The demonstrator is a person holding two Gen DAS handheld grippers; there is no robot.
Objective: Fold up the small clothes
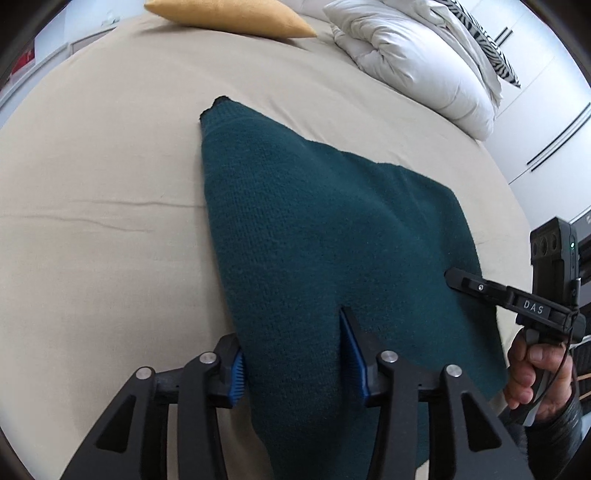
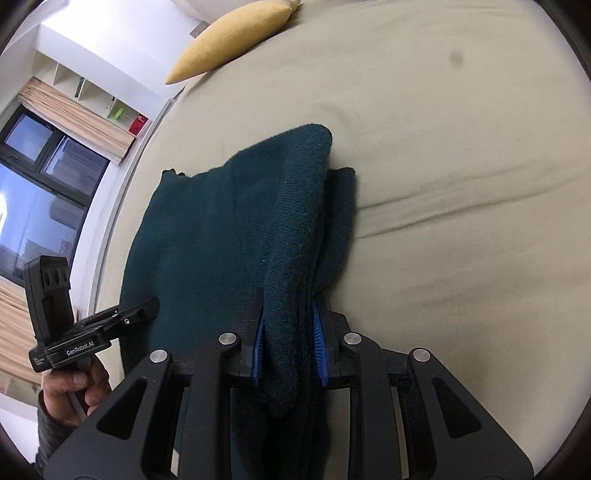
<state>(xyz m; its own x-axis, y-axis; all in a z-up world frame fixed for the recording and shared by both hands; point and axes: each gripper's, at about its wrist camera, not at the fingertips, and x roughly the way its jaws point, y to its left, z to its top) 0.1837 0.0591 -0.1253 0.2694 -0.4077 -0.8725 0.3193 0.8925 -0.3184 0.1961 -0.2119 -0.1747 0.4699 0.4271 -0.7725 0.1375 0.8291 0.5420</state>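
Note:
A dark teal knit garment (image 1: 325, 229) lies partly folded on the beige bed sheet (image 1: 103, 192). My left gripper (image 1: 291, 354) has its blue-padded fingers spread, with the near edge of the garment between them; the pads stand apart from each other around thick cloth. My right gripper (image 2: 288, 336) is shut on a bunched fold of the same garment (image 2: 229, 229), which hangs between its blue pads (image 2: 319, 332). The right gripper shows at the right of the left wrist view (image 1: 458, 277), the left gripper at the left of the right wrist view (image 2: 147, 306).
A yellow pillow (image 1: 229, 14) and a white duvet (image 1: 413, 55) lie at the head of the bed. A zebra-print cushion (image 1: 484, 40) sits behind the duvet. A window and shelves (image 2: 55, 147) stand beyond the bed's left side.

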